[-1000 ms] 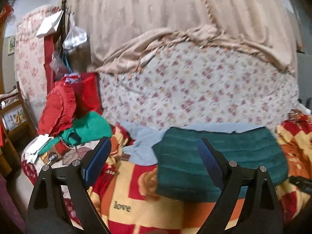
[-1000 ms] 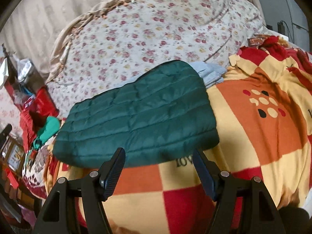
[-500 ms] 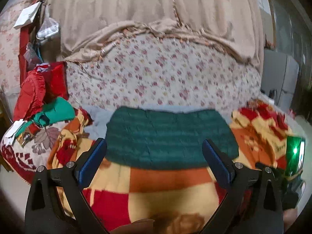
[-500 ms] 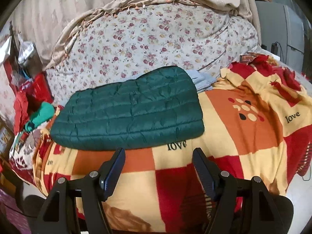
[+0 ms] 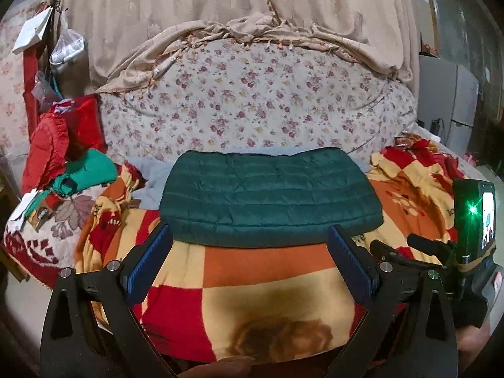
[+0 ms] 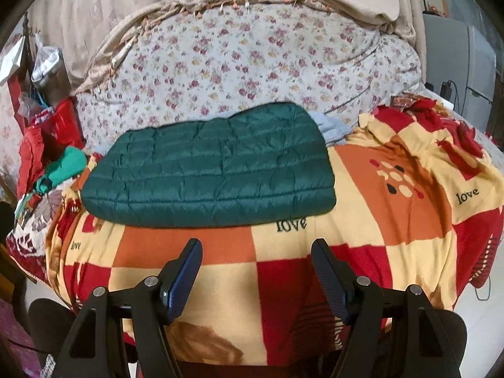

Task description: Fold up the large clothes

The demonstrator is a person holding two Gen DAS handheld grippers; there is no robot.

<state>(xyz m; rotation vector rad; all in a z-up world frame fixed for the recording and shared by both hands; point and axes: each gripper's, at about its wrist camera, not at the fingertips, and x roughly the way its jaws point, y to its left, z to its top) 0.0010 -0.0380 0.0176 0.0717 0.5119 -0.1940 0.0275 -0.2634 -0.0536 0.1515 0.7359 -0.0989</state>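
both grippers [image 5: 250,264] [image 6: 256,275] gape empty before folded jacket's [image 6: 211,170] near edge.

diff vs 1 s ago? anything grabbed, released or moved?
Both views pulled back from the folded green jacket toward the near edge of the checked blanket. The left hand-held gripper swung to face the jacket squarely and its jaws have just been opening, with nothing between them. The right hand-held gripper is open and empty as before. Nothing grabbed or released; the jacket lies where it was.
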